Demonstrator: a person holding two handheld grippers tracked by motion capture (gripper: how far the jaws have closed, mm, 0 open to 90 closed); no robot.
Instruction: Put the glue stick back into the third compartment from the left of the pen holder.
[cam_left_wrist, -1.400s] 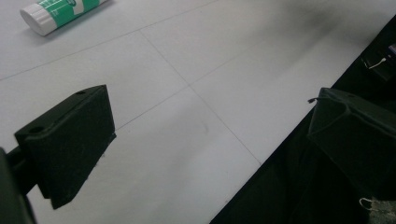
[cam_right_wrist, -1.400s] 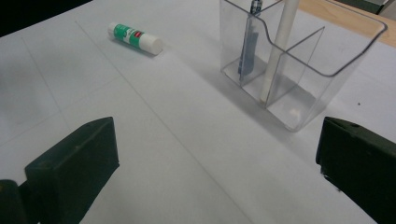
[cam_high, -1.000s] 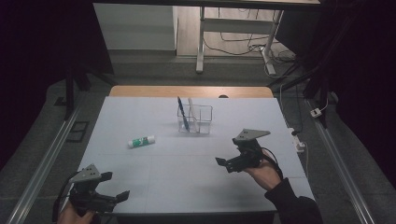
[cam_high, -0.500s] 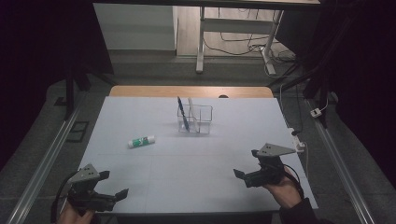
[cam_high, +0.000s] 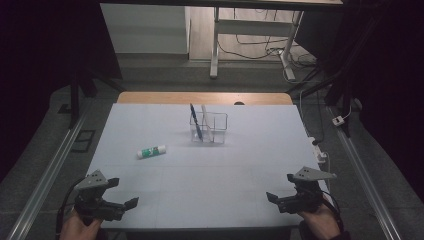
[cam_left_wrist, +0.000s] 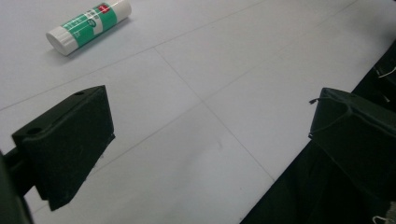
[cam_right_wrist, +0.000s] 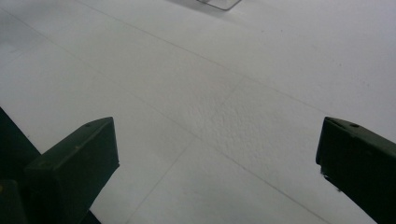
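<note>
The glue stick (cam_high: 151, 151) lies flat on the table (cam_high: 210, 170), left of centre and well apart from both grippers. The left gripper view shows its green label and white cap; the print looks too small to read. The holder (cam_high: 208, 127) with two pens stands behind. The left gripper (cam_high: 122, 192) and right gripper (cam_high: 271, 196) sit at the near edge, jaws apart and empty, bare table between them
</note>
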